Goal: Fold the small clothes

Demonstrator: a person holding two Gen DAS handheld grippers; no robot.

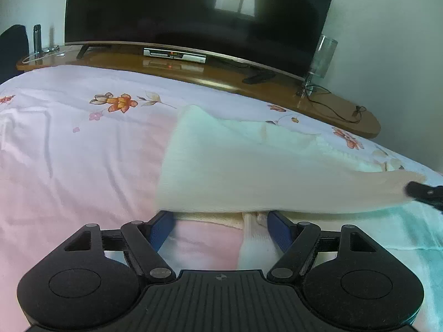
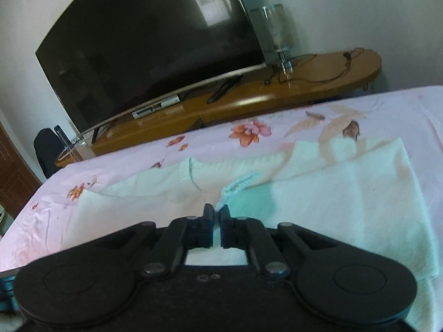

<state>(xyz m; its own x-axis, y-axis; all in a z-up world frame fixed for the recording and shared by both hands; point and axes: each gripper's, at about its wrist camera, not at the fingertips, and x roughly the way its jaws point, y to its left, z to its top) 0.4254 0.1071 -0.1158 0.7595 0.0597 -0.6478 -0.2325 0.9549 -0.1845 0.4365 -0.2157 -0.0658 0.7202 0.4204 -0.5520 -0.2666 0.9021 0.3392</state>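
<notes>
A pale cream-white knit garment (image 1: pixel 249 166) lies on the pink floral bedsheet (image 1: pixel 69 152). In the left wrist view my left gripper (image 1: pixel 221 221) is open, its blue-padded fingers (image 1: pixel 162 228) spread beneath a lifted fold of the garment, which hides the tips. At that view's right edge my right gripper (image 1: pixel 423 192) pinches the fold's far end. In the right wrist view my right gripper (image 2: pixel 217 211) is shut on a ribbed edge (image 2: pixel 238 185) of the garment (image 2: pixel 332 193), held just above the rest of it.
A wooden TV bench (image 1: pixel 221 74) runs along the bed's far side, with a large dark TV (image 1: pixel 193 11), a set-top box (image 1: pixel 174 54), a glass lamp (image 1: pixel 322 58) and cables (image 1: pixel 337 110). A dark chair (image 2: pixel 45 149) stands at the left.
</notes>
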